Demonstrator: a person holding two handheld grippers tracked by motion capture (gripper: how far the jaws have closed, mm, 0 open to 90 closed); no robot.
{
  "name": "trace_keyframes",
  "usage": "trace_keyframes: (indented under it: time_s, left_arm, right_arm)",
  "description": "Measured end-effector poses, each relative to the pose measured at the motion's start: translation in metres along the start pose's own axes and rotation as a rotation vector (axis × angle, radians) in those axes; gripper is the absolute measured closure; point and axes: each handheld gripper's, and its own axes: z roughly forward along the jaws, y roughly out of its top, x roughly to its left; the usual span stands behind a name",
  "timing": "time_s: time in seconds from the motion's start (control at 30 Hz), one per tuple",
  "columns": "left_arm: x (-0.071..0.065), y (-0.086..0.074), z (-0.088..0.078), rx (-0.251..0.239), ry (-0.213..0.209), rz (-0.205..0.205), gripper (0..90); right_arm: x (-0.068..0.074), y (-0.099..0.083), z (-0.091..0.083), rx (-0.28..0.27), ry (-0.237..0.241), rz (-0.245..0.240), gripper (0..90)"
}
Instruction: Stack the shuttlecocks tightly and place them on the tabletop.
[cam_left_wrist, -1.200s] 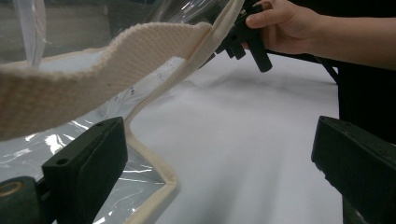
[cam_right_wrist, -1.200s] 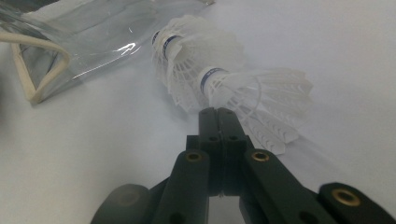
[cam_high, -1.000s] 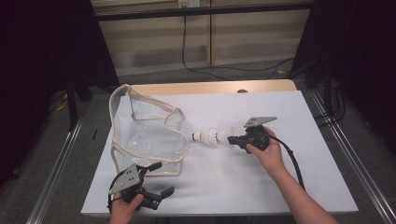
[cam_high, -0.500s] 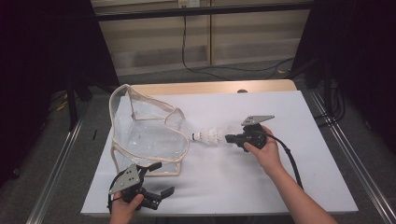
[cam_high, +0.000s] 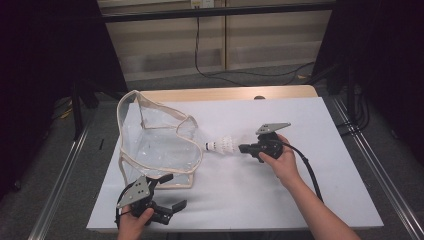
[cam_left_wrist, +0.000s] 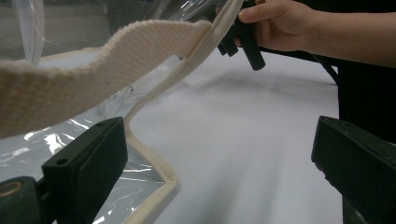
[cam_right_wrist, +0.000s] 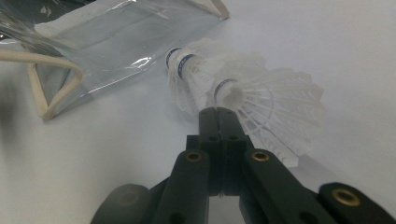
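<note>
My right claw, jaws pinched fully together against the shuttlecocks, points left at centre frame toward the clear bag, whose mouth lies just beyond.

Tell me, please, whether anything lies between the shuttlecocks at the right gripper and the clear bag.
Nothing visible does. The shuttlecocks lie at the tips of the shut right gripper, and just bare white table separates them from the near edge of the clear bag. The left gripper waits open at the bag's near corner.

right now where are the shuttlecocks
In the high view the shuttlecocks sit mid-table on the white table, between the clear bag on their left and the right hand-held gripper, whose shut tips touch them.
</note>
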Motion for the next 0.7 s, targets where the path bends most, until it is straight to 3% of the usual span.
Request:
trace_keyframes:
  time_s: [0.43, 0.7]
  left_arm:
    - [-0.0003, 0.0001, -0.0004, -0.004, -0.002, -0.002, 3.8]
    - [-0.0005, 0.0001, -0.0004, -0.004, -0.001, -0.002, 3.8]
  right_arm:
    - [-0.0014, 0.0031, -0.0048, -0.024, 0.017, 0.001, 90.0]
    - [-0.0016, 0.004, -0.0045, -0.06, 0.059, 0.018, 90.0]
